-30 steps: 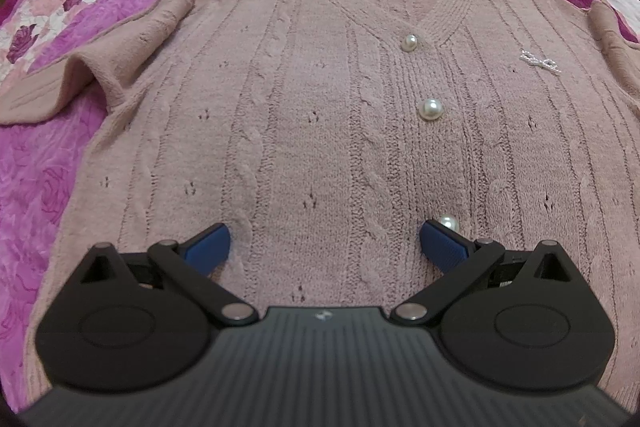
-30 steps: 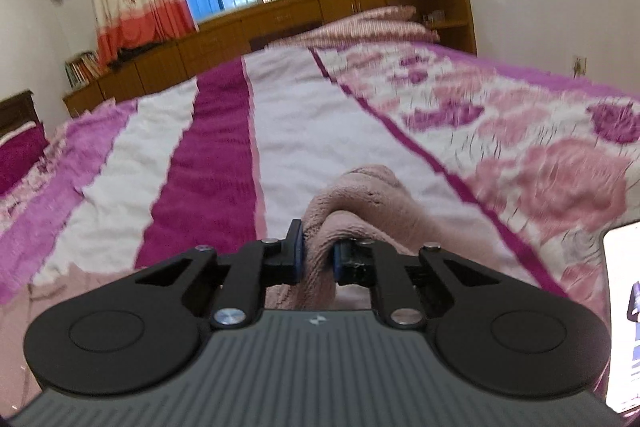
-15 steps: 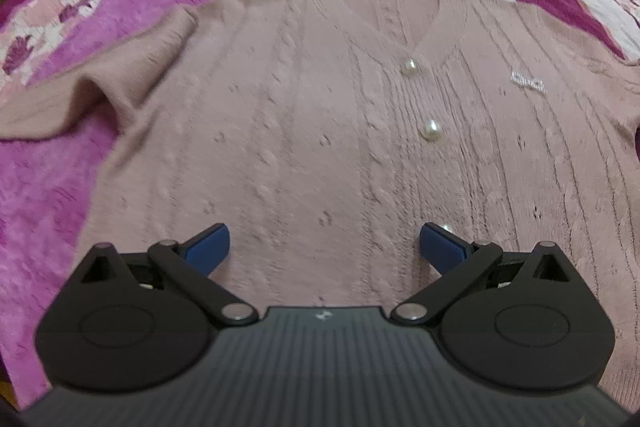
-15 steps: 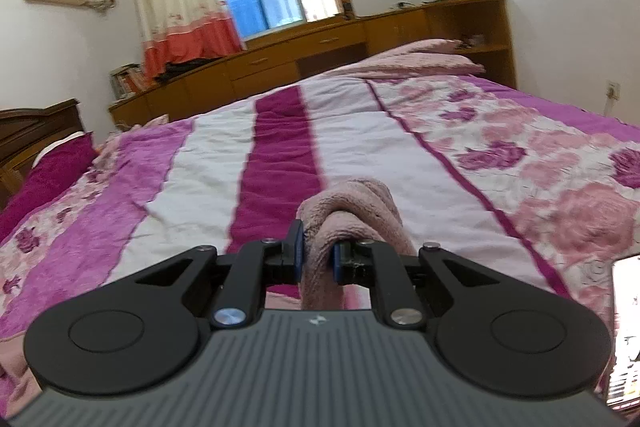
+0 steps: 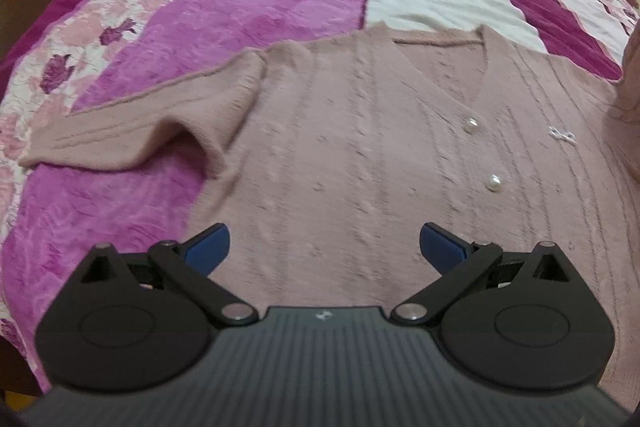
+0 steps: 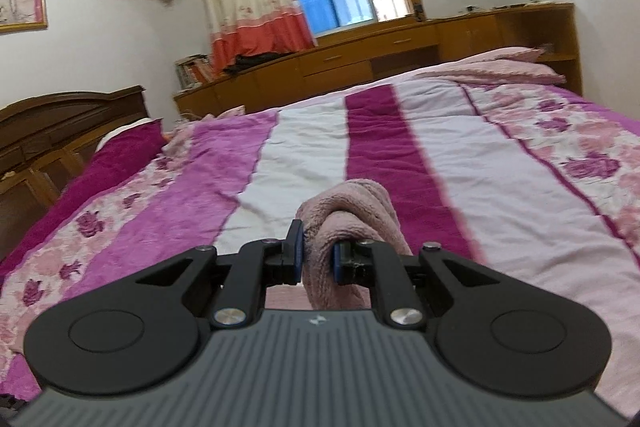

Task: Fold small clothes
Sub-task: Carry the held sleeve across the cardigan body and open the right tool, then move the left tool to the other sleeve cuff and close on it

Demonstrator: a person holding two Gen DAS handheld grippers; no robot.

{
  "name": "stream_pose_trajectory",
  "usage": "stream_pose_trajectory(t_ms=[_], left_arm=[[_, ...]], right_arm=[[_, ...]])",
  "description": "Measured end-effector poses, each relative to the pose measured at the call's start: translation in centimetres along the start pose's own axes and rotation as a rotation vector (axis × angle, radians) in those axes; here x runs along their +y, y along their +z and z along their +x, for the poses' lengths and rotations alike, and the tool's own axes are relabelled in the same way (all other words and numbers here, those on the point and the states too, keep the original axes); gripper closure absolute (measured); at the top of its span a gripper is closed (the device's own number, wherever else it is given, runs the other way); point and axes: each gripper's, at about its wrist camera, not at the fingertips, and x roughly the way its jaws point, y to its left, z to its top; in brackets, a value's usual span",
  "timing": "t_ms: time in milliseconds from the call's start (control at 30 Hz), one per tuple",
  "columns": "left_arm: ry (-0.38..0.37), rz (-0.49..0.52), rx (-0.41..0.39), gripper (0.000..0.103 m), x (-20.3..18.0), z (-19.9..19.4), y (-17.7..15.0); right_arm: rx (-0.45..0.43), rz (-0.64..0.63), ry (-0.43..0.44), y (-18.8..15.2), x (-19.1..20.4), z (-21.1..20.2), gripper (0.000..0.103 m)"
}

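Observation:
A dusty-pink knit cardigan [image 5: 360, 155] with pearl buttons [image 5: 494, 183] lies face up on the bed. Its left sleeve [image 5: 132, 131] stretches out to the left. My left gripper [image 5: 324, 247] is open and empty, hovering over the cardigan's lower front. My right gripper [image 6: 317, 259] is shut on a bunched fold of the cardigan's other sleeve [image 6: 352, 211] and holds it lifted above the bed. That lifted sleeve shows at the right edge of the left wrist view [image 5: 630, 87].
The bed has a purple, white and floral striped cover [image 6: 304, 155]. A dark wooden headboard [image 6: 60, 123] stands at the left. Wooden cabinets [image 6: 360, 59] run under the window. A pink pillow [image 6: 504, 67] lies at the far end.
My left gripper has pulled back and turned left, so the left sleeve is now in view. My right gripper has risen and swung left with the sleeve held.

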Motion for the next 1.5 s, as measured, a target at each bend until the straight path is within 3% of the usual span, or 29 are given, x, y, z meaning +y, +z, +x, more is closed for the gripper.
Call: stream_pose_trajectory(t_ms=[433, 767, 1100, 1267, 1367, 1433, 1500], left_arm=[[0.048, -0.036, -0.042, 0.0, 5.2, -0.2, 1.9], [0.064, -0.068, -0.02, 0.0, 8.1, 0.8, 1.0], [0.06, -0.09, 0.007, 0.0, 9.4, 2.1, 0.5], [0.058, -0.088, 0.02, 0.0, 9.5, 2.8, 0.2], [0.054, -0.092, 0.028, 0.0, 9.5, 3.1, 0.2], [0.051, -0.093, 0.031, 0.0, 9.5, 3.3, 0.2], [0.05, -0.091, 0.033, 0.0, 9.4, 3.4, 0.2]], right_arm=[[0.018, 0.002, 0.05, -2.4, 10.4, 4.1, 0.088], [0.189, 0.016, 0.089, -9.8, 15.7, 10.6, 0.088], [0.339, -0.008, 0.11, -17.2, 17.9, 14.7, 0.088], [0.389, -0.02, 0.109, -19.2, 18.0, 15.9, 0.087], [0.41, -0.023, 0.121, -19.7, 17.9, 16.3, 0.076], [0.414, -0.029, 0.143, -19.7, 17.9, 16.4, 0.064], [0.422, -0.019, 0.177, -19.6, 17.9, 16.4, 0.044]])
